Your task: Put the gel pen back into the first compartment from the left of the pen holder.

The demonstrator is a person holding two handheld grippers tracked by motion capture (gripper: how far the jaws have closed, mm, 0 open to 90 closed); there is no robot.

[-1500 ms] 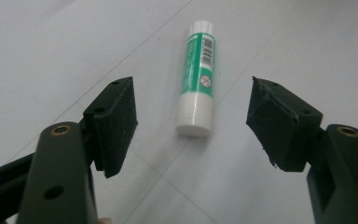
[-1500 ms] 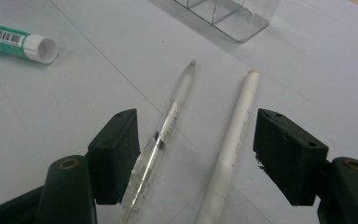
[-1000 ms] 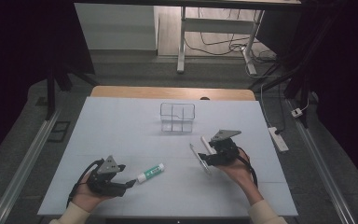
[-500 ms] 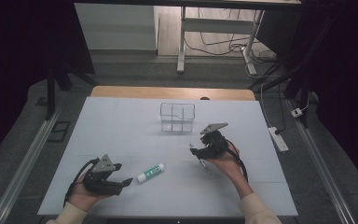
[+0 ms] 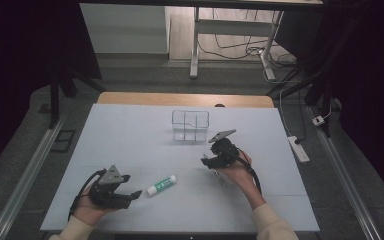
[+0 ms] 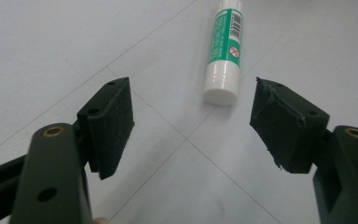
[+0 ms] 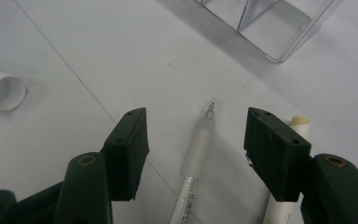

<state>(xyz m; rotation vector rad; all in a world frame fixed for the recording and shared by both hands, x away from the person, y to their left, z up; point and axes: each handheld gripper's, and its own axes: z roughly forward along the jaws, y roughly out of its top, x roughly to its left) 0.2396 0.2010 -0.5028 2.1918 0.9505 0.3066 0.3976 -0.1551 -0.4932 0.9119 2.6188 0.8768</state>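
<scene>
My right gripper (image 7: 193, 140), fingers parted and closing, straddles the pen (image 7: 196, 154) lying on the desk (image 5: 130, 135) near the clear divided organizer (image 5: 190, 125). My left gripper (image 6: 191, 121) fingers are released before the glue stick (image 6: 224, 46).

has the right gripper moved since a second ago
Yes. The right gripper has shifted left, nearer the clear organizer; its jaws have been closing around the pen.

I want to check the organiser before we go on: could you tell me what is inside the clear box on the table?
The clear box looks empty: through its walls show only its inner dividers and the table. The right gripper view covers two compartments, both bare; the rest lie past that view's edge.
</scene>
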